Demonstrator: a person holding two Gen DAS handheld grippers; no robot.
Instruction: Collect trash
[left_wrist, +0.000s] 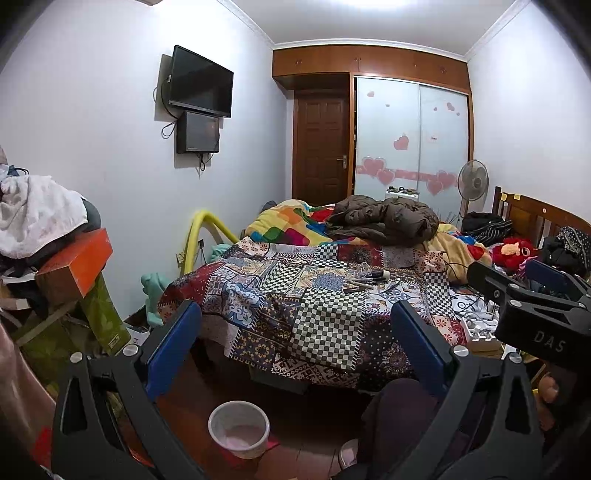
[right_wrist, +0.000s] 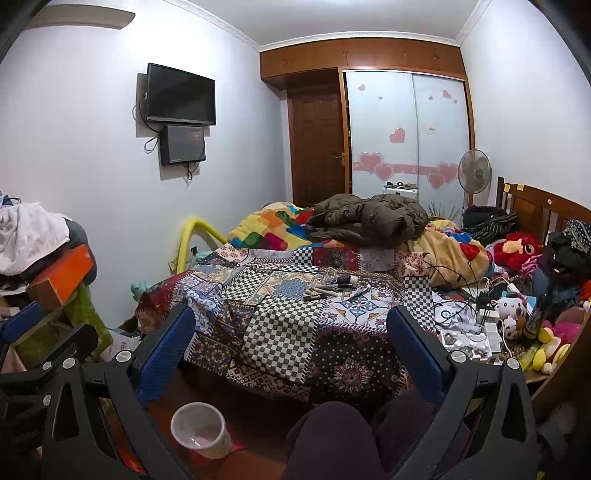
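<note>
With both grippers, left and right, held spread and empty, the litter on the quilt is best approached low, the bin on the floor being kept near.

The left gripper points at the bed ahead. A bucket stands on the floor below and between its fingers, before the bed. Small items lie on the quilt beyond the fingers, with a jacket behind them. A box sits on a pile to the left. The right gripper lies to the right.
</note>
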